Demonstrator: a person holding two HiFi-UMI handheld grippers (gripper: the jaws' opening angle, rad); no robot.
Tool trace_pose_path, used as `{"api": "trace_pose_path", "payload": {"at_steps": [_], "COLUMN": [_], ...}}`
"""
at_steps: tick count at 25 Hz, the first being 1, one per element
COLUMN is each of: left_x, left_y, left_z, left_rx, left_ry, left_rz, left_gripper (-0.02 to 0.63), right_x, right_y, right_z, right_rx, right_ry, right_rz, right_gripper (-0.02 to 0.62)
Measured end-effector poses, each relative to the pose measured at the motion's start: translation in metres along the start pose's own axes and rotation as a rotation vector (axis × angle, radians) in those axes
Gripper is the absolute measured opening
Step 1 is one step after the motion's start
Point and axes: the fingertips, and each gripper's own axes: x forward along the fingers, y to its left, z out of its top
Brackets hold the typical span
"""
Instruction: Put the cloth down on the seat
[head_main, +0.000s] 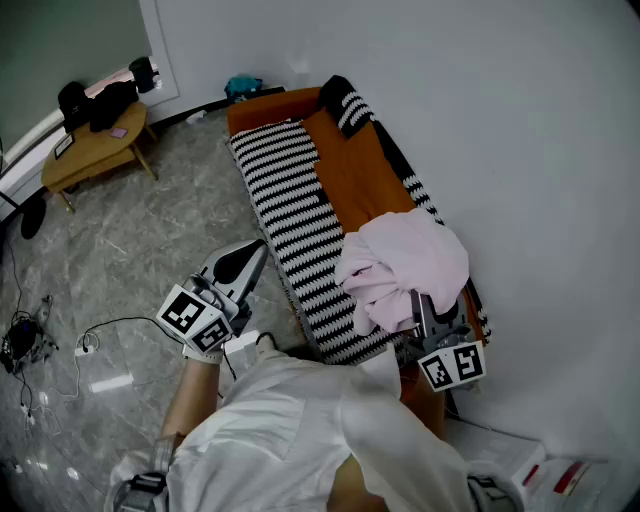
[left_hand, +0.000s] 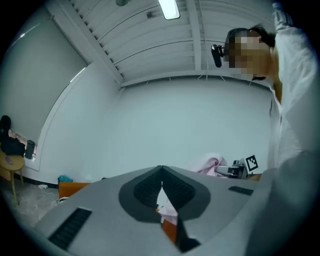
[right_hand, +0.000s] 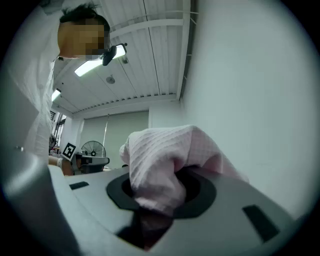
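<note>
A bunched pale pink cloth (head_main: 400, 265) hangs over the near end of the orange sofa seat (head_main: 355, 175). My right gripper (head_main: 428, 312) is shut on the pink cloth (right_hand: 160, 162), which bulges up out of its jaws in the right gripper view. My left gripper (head_main: 258, 252) is held over the floor left of the sofa, jaws closed tip to tip with nothing between them. In the left gripper view the closed tips (left_hand: 161, 172) point at the white wall, with the cloth (left_hand: 209, 164) and the right gripper's marker cube (left_hand: 251, 162) beyond.
A black-and-white striped blanket (head_main: 290, 210) covers the sofa's front half, and a striped cushion (head_main: 348, 105) lies at its far end. A small wooden table (head_main: 95, 150) with dark items stands far left. Cables (head_main: 60, 350) lie on the marble floor. The white wall runs along the right.
</note>
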Motion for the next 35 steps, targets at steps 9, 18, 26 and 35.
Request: {"api": "trace_pose_path", "payload": {"at_steps": [9, 18, 26, 35], "left_x": [-0.006, -0.01, -0.021, -0.017], "left_y": [0.034, 0.089, 0.132, 0.176], "left_z": [0.002, 0.018, 0.023, 0.026], "left_rx": [-0.014, -0.016, -0.026, -0.045], "left_ry": [0.01, -0.007, 0.004, 0.013], "left_rz": [-0.003, 0.012, 0.022, 0.106], "left_gripper": [0.015, 0.015, 0.015, 0.015], "right_x": [0.026, 0.083, 0.135, 0.207], "right_y": [0.005, 0.011, 0.021, 0.023], "right_z": [-0.009, -0.006, -0.017, -0.036], "right_rx": [0.004, 0.06, 0.084, 0.109], "right_ry": [0.016, -0.001, 0.021, 0.089], "right_rz": [-0.028, -0.022, -0.018, 0.091], "right_gripper": [0.13, 0.138, 0.14, 0.14]}}
